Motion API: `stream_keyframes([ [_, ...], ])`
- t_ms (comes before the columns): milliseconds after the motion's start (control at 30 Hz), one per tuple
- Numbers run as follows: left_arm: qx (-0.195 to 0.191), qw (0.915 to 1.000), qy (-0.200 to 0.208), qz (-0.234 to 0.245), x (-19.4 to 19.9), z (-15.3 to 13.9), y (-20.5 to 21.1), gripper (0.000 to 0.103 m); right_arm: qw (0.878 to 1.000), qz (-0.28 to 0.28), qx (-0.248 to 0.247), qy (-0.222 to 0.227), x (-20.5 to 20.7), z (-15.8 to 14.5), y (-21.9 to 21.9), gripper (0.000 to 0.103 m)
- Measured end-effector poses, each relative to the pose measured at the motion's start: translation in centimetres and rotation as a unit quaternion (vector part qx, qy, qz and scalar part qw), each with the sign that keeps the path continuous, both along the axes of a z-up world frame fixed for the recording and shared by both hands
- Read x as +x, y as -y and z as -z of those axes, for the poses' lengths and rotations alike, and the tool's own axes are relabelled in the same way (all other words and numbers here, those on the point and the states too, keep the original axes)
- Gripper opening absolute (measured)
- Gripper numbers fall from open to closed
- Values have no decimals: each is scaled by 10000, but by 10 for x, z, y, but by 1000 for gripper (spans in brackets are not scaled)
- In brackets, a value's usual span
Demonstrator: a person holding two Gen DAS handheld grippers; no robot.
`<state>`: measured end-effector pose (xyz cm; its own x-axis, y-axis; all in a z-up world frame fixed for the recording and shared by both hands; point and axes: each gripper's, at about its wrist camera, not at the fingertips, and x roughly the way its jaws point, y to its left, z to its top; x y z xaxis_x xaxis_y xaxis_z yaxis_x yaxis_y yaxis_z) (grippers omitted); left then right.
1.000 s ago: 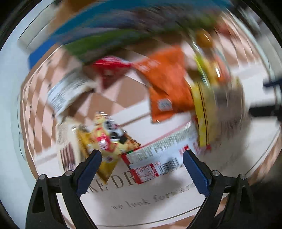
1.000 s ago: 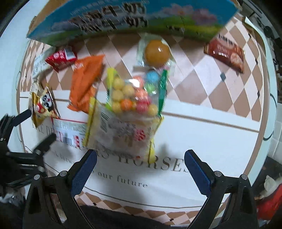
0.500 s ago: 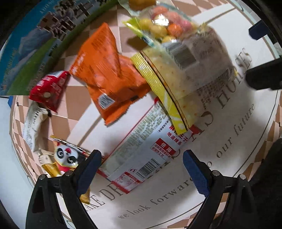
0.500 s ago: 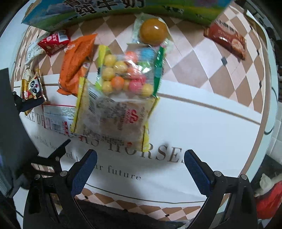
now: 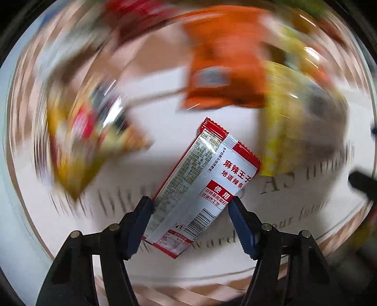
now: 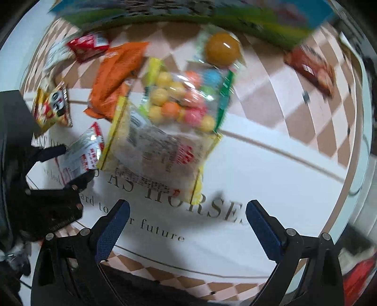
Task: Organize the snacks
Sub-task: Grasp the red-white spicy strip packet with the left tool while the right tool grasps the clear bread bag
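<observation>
In the left wrist view, the left hand-held gripper (image 5: 190, 207) is sitting at the bottom centre with a red-and-white packet (image 5: 202, 186) between its blue pads. Its jaws have just been closing, and both pads now appear to be pressing on the packet's long edges, so it is clamped on it. The packet is running diagonally from the lower centre up toward the middle of the frame, printed back facing the camera, barcode near the bottom. Everything around it is smeared by motion blur: an orange bag (image 5: 223, 68) is showing above the packet, a yellow bag (image 5: 289, 122) at the right, and a yellow-and-red pouch (image 5: 89, 138) at the left, all over the white table (image 5: 141, 164) with its grey lettering.

In the right wrist view, the right hand-held gripper (image 6: 187, 226) is at the bottom with its jaws standing wide apart and nothing between them, only the table (image 6: 271, 169) below. The left hand-held gripper (image 6: 68, 162) is showing at the left edge, holding the packet (image 6: 84, 153). Just right of the packet the yellow bag (image 6: 160, 155) is lying at the centre, with a bag of coloured balls (image 6: 186, 98) above it. The orange bag (image 6: 115, 77) is in the upper left, the pouch (image 6: 51, 106) at the far left, and a small red pack (image 6: 88, 46) near the top left. A wrapped orange ball (image 6: 222, 48) is at the top centre, a dark red pack (image 6: 311, 68) in the upper right, and a blue-and-green box (image 6: 188, 11) across the top edge.
</observation>
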<state>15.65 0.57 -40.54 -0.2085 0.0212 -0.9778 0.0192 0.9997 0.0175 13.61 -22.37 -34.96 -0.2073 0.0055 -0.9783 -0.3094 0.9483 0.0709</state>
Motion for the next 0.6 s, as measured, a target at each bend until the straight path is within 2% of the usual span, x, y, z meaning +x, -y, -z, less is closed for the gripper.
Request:
stream_keyframes([
  [33,-100,9984,-86,-551,-3,1,-14,65,9999,-147,-29,50,0,0,-6,101],
  [100,-312,9906,-158,-1321,-9,1,-34,65,9990,-408,-98,121,0,3,-18,101],
  [133,-442,9853,-215,-1633,-13,2,-43,65,9983,-534,-148,155,0,4,-23,101],
  [200,-628,9790,-235,-1925,-21,2,-52,65,9950,-921,-302,245,1,9,-39,101],
  [333,-598,9820,-102,-1791,-27,1,-52,65,9780,-1900,-781,358,-8,30,-83,101],
  [433,-460,9868,-35,-1550,-13,-4,-55,65,9642,-2377,-1121,361,-15,49,-102,101],
  [533,-491,9871,-111,-1520,5,-3,-49,65,9656,-2264,-1235,327,-14,53,-104,96],
  [600,-495,9878,-89,-1472,1,-2,-52,66,9795,-1697,-1084,54,-5,56,-93,92],
])
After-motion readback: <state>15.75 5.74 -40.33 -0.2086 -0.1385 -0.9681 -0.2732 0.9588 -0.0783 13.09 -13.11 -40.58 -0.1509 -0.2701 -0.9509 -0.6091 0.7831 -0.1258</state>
